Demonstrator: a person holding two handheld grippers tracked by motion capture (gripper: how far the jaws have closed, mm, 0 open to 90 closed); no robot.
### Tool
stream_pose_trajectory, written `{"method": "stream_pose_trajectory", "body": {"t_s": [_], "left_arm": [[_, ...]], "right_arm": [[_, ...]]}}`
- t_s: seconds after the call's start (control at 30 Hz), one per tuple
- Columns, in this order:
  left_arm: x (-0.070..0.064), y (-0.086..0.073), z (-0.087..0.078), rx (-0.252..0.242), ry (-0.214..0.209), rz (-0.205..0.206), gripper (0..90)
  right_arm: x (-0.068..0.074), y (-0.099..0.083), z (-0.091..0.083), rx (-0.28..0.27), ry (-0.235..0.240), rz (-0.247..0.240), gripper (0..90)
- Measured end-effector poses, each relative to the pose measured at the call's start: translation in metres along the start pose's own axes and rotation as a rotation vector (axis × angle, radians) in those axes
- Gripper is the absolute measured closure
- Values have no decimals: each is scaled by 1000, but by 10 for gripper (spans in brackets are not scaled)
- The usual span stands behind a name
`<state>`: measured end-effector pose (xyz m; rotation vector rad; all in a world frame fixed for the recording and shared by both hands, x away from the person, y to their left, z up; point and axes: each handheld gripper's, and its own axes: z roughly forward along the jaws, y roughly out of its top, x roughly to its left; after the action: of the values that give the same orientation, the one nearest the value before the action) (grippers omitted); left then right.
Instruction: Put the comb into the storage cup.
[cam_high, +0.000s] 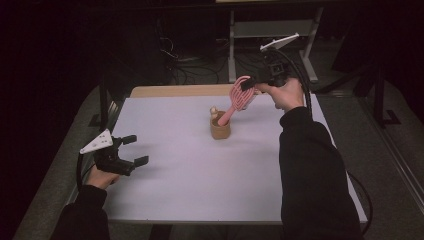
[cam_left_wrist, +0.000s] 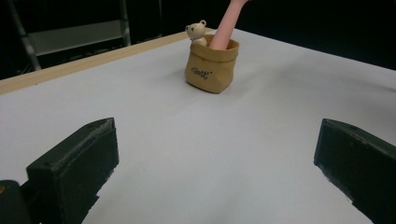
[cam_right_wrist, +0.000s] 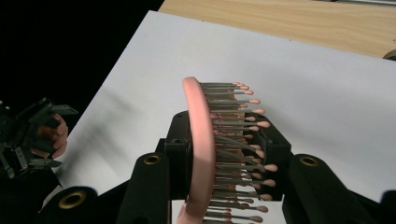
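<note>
A pink hairbrush (cam_high: 240, 95) leans with its handle (cam_left_wrist: 226, 25) down inside a small tan bag (cam_high: 220, 129) near the table's far middle. My right gripper (cam_high: 252, 85) is shut on the brush's head, high above the bag. In the right gripper view the bristled head (cam_right_wrist: 201, 140) stands edge-on between the jaws, bristles pointing right. A tiny bear figure (cam_left_wrist: 196, 31) peeks from the bag (cam_left_wrist: 210, 70). My left gripper (cam_high: 135, 150) is open at the table's left side, low over the sheet, aimed toward the bag with nothing between its fingers (cam_left_wrist: 79, 168).
A white sheet (cam_high: 190, 185) covers the table, with a wooden strip (cam_high: 175, 91) along the far edge. A metal rack (cam_high: 270, 30) and cables stand behind in the dark. The left hand and its gripper (cam_right_wrist: 32, 135) show far off in the right gripper view.
</note>
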<state>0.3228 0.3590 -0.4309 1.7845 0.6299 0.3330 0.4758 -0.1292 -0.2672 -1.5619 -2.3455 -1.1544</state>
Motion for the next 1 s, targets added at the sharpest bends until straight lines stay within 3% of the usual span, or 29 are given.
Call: {"method": "stream_pose_trajectory", "body": {"t_s": [0.37,0.7,1.0], "left_arm": [[-2,-16,-4,34,13,-19,0],[0,-27,-14,-5,61,-46,0],[3,-31,-14,2,86,-58,0]], "right_arm": [[-9,-4,20,14,13,19,630],[-10,-6,34,18,34,33,629],[-26,-14,32,-8,70,121,617]]}}
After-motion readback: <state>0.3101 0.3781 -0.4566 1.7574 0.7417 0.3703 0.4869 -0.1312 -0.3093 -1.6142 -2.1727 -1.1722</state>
